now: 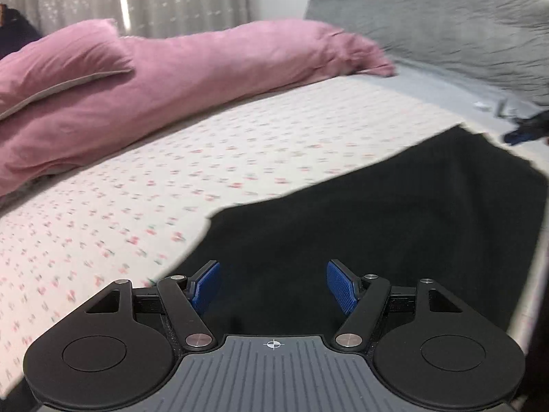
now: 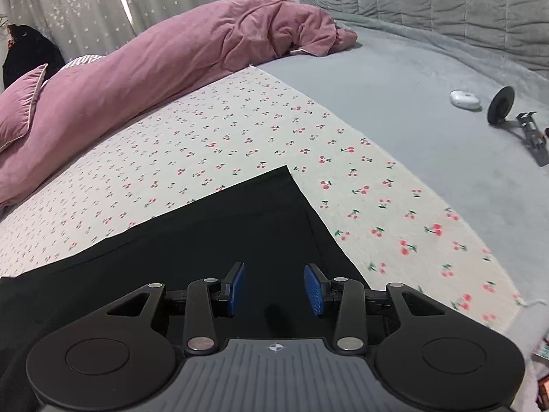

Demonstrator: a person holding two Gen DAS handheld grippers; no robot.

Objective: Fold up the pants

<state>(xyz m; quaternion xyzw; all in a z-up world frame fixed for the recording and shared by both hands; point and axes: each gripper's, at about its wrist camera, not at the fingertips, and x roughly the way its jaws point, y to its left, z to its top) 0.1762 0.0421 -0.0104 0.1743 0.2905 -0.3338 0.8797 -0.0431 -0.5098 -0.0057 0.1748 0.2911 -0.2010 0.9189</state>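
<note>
Black pants (image 1: pixel 360 226) lie flat on a white cherry-print sheet (image 1: pixel 171 185) on a bed. My left gripper (image 1: pixel 273 283) is open and empty, hovering over the pants near their left edge. In the right wrist view the pants (image 2: pixel 206 240) show a straight edge and a sharp far corner. My right gripper (image 2: pixel 274 286) is open and empty above the pants, close to their right edge. The tip of the right gripper (image 1: pixel 525 130) shows at the far right of the left wrist view, beyond the pants.
A pink duvet (image 2: pixel 164 58) and pink pillow (image 1: pixel 58 61) lie along the far side. A grey blanket (image 2: pixel 394 79) and grey headboard (image 2: pixel 446 3) are to the right. A white case (image 2: pixel 465 98) and a black stand (image 2: pixel 514 116) rest on the blanket.
</note>
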